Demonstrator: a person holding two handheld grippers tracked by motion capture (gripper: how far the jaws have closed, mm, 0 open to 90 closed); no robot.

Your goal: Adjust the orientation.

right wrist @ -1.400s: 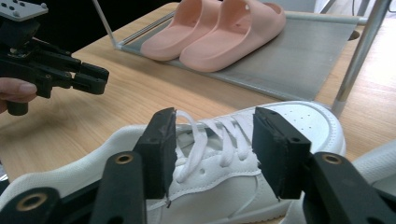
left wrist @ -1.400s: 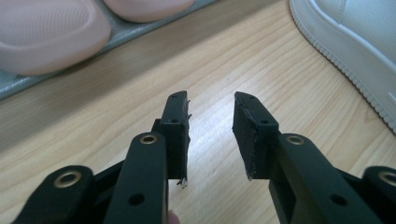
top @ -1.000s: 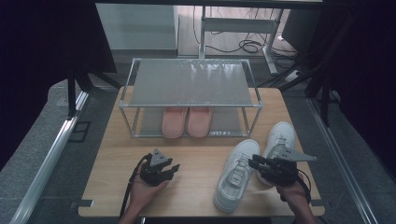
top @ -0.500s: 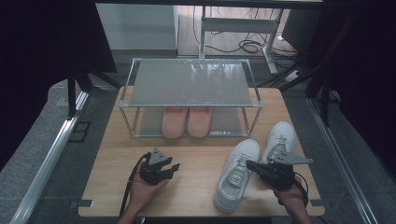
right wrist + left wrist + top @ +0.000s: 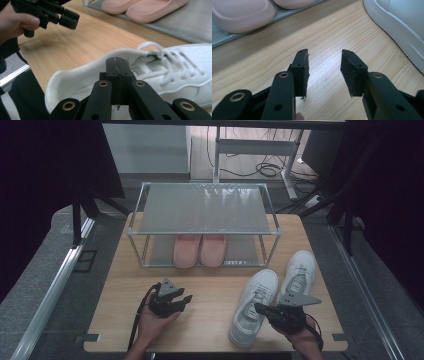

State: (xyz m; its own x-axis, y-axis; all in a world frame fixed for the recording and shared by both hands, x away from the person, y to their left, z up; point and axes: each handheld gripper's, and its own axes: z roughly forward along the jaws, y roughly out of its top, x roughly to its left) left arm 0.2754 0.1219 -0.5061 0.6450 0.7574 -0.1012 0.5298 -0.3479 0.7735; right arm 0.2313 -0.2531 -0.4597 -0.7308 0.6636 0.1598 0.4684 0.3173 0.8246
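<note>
The near white sneaker (image 5: pixel 252 306) lies on the surface (image 5: pixel 210 285) at my right, its partner sneaker (image 5: pixel 298 275) just beside it. My right gripper (image 5: pixel 116 65) has just closed its jaws over the collar, nothing between them. My left gripper (image 5: pixel 324 66) hovers with jaws open, empty, near pink slippers (image 5: pixel 200 250) in the rack (image 5: pixel 205 210)

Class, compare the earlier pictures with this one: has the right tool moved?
Yes. The right tool has shifted leftward, from beside the right sneaker to over the left sneaker; its jaws have just closed.
</note>
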